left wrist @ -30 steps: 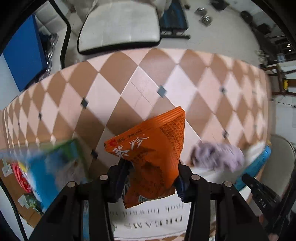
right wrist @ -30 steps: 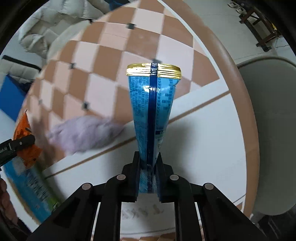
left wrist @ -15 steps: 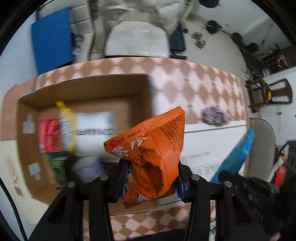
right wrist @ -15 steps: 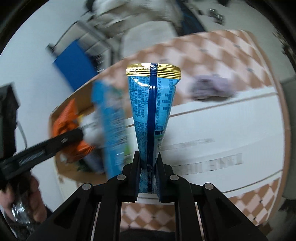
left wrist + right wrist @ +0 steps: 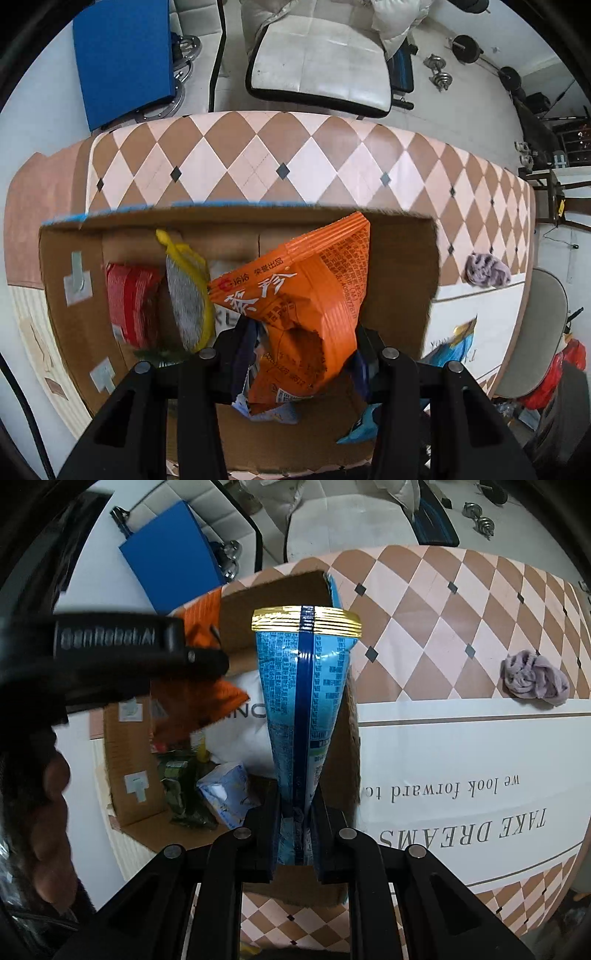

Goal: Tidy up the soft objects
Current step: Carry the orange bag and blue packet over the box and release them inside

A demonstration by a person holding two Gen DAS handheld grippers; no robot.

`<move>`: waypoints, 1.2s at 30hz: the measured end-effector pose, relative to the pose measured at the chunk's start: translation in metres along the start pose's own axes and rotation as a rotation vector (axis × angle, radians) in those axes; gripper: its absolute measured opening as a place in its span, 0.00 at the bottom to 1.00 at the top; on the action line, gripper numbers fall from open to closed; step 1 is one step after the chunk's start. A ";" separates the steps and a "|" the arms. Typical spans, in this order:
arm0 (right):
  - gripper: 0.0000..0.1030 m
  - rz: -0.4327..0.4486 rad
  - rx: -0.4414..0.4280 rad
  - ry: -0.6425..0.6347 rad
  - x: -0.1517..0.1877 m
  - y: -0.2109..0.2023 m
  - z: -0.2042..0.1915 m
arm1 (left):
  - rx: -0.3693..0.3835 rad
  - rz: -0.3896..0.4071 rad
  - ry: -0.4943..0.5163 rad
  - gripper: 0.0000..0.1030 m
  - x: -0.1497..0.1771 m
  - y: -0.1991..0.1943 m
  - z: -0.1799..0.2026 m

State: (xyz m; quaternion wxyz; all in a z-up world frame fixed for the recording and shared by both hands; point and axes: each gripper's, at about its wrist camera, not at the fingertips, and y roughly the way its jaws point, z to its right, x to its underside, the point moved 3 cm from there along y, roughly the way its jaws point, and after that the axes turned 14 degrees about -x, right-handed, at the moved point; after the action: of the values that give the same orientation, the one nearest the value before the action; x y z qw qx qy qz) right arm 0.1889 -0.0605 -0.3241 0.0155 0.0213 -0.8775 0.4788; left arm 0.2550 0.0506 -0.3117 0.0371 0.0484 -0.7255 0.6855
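My left gripper (image 5: 301,350) is shut on a crumpled orange snack bag (image 5: 303,295) and holds it over an open cardboard box (image 5: 406,258). Inside the box lie a red packet (image 5: 131,302), a yellow-edged grey packet (image 5: 186,295) and other soft packs. My right gripper (image 5: 296,819) is shut on the lower end of a blue snack bag (image 5: 304,701) with a gold top seal, upright over the box's right wall (image 5: 351,738). In the right wrist view the left gripper (image 5: 210,659) hangs to the left with the orange bag (image 5: 195,705), and a hand (image 5: 48,805) grips its handle.
A purple cloth (image 5: 533,677) lies on the checkered table (image 5: 443,602), just beyond a white mat (image 5: 461,746) with printed words. Behind the table stand a white chair (image 5: 321,62) and a blue board (image 5: 122,62). Dumbbells (image 5: 439,74) lie on the floor.
Both grippers have swung left, from above the mat and purple cloth to above the cardboard box, each still carrying its bag. The box has come fully into both views.
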 end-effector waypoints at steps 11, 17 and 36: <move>0.25 -0.048 0.037 0.059 -0.005 0.018 0.014 | 0.120 -0.101 0.010 0.48 -0.028 0.029 0.008; 0.47 -0.031 0.045 0.052 -0.006 0.010 0.007 | 0.102 -0.032 0.027 0.71 -0.027 0.010 0.001; 0.99 0.079 0.233 -0.084 0.028 -0.016 -0.011 | -0.180 0.327 -0.082 0.98 0.086 -0.044 -0.067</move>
State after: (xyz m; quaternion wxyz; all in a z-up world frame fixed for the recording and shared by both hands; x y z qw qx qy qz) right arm 0.1616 -0.0601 -0.3035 -0.0425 0.0085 -0.8159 0.5766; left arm 0.1739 0.1133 -0.2538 -0.1003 -0.0457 -0.7829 0.6123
